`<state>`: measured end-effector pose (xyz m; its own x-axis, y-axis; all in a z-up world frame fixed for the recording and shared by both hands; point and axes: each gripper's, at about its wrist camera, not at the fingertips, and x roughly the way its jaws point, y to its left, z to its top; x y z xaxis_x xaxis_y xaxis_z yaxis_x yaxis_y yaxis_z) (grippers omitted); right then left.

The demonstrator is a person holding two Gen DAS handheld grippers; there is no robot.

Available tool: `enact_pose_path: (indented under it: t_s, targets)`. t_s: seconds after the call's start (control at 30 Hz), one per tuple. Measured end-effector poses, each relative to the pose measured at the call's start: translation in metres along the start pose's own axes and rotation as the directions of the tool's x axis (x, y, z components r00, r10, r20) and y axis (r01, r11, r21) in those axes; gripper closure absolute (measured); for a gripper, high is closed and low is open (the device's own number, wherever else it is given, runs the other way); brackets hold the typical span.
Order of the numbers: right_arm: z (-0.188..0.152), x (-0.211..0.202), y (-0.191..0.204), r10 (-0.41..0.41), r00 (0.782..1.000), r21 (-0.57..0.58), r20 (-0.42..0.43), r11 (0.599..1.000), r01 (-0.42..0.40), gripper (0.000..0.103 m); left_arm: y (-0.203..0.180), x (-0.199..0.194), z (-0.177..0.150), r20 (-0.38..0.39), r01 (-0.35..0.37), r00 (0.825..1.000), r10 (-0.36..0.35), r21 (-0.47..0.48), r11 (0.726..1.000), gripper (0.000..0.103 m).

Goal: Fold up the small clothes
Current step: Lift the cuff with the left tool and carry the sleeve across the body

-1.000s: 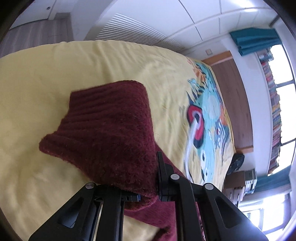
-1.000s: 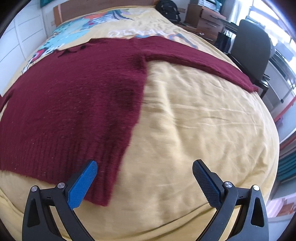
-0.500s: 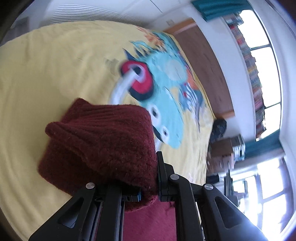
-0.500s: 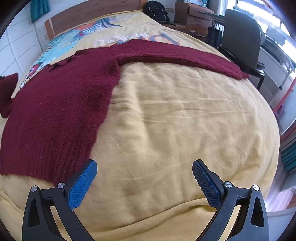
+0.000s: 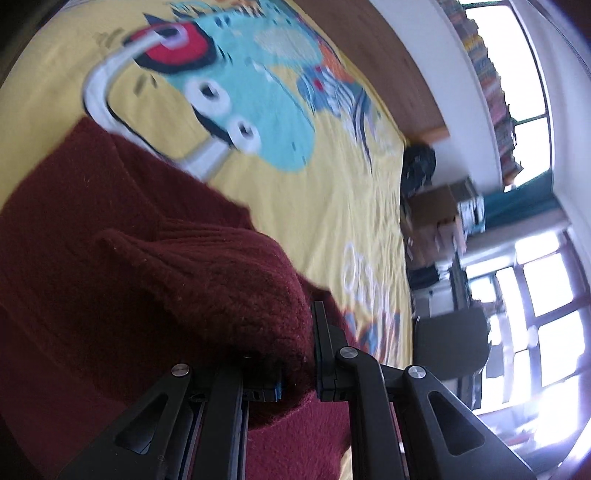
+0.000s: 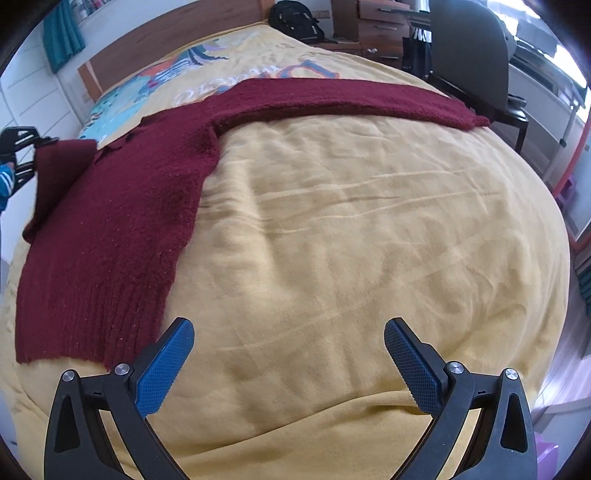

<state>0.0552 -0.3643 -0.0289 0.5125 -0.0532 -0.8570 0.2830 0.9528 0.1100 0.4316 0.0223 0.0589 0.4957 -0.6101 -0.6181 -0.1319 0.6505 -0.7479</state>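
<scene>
— What is the left claw (image 5: 297,373) doing from where you stand?

— It is clenched on a thick fold of the dark red knitted sweater (image 6: 110,229). The ribbed cuff end of one sleeve (image 5: 207,291) bulges up between the black fingers and hides most of the blue pads. The rest of that sleeve sags below it onto more of the same red knit.

— And the right one?

— The right claw (image 6: 288,354) is spread wide, grasping nothing. Its two blue textured pads (image 6: 166,365) stand well apart above bare bedcover, touching no cloth. The left pad is just beside the sweater's ribbed hem corner, though I cannot tell whether it brushes it.

— Where does the sweater lie?

— On the bed, spread flat on a pale yellow bedcover (image 6: 369,240) with a cartoon print in turquoise, red and white (image 5: 236,85) toward the wooden headboard (image 6: 177,40). The body lies along the left side in the right wrist view, hem nearest the camera. One long sleeve (image 6: 351,99) stretches out flat to the right, its cuff near the bed edge by a dark office chair (image 6: 469,55). The other sleeve is lifted at the far left, where the left claw shows, small and partly cut off.

— Anything else nearby?

— A black backpack (image 6: 295,18) beyond the bed's head end, next to wooden drawers (image 6: 380,33).
</scene>
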Motion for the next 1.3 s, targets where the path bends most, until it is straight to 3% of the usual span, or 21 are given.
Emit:
enact_pose_path:
  t_s: [0.17, 0.37, 0.63, 0.83, 0.93, 1.0, 1.1, 1.27, 1.3]
  targets:
    - [0.000, 0.000, 0.000, 0.008, 1.000, -0.006, 0.003, 1.000, -0.008, 0.000, -0.015, 0.037, -0.041, -0.080, -0.049, 0.995, 0.055, 0.073, 0.996, 0.094]
    - [0.000, 0.005, 0.001, 0.016, 1.000, -0.005, -0.006, 1.000, -0.016, 0.000, -0.015, 0.053, -0.075, -0.131, -0.078, 0.987, 0.093, 0.110, 0.991, 0.094]
    - [0.000, 0.008, 0.001, 0.019, 1.000, -0.002, -0.011, 1.000, -0.019, 0.000, -0.023, 0.066, -0.091, -0.155, -0.086, 0.982, 0.109, 0.150, 0.985, 0.094]
    - [0.000, 0.011, -0.001, 0.028, 0.999, 0.009, -0.021, 1.000, -0.028, 0.000, 0.001, 0.070, -0.101, -0.192, -0.105, 0.972, 0.138, 0.172, 0.980, 0.094]
    - [0.000, 0.012, -0.002, 0.031, 0.999, 0.010, -0.023, 0.999, -0.031, 0.000, 0.008, 0.059, -0.098, -0.180, -0.066, 0.979, 0.091, 0.140, 0.988, 0.089]
    - [0.001, 0.012, -0.002, 0.032, 0.999, 0.012, -0.024, 0.999, -0.032, 0.000, 0.012, 0.051, -0.091, -0.160, -0.056, 0.984, 0.075, 0.118, 0.991, 0.078]
    - [0.001, 0.013, -0.002, 0.034, 0.999, 0.014, -0.025, 0.999, -0.033, 0.000, 0.017, 0.040, -0.078, -0.120, -0.060, 0.990, 0.068, 0.073, 0.996, 0.069]
    - [0.001, 0.014, -0.002, 0.037, 0.999, 0.016, -0.027, 0.999, -0.036, 0.000, 0.033, 0.031, -0.064, -0.078, -0.053, 0.996, 0.051, -0.022, 0.998, 0.073]
    - [0.001, 0.014, -0.003, 0.037, 0.999, 0.017, -0.027, 0.999, -0.037, 0.000, 0.033, 0.030, -0.063, -0.072, -0.054, 0.996, 0.053, -0.018, 0.998, 0.091]
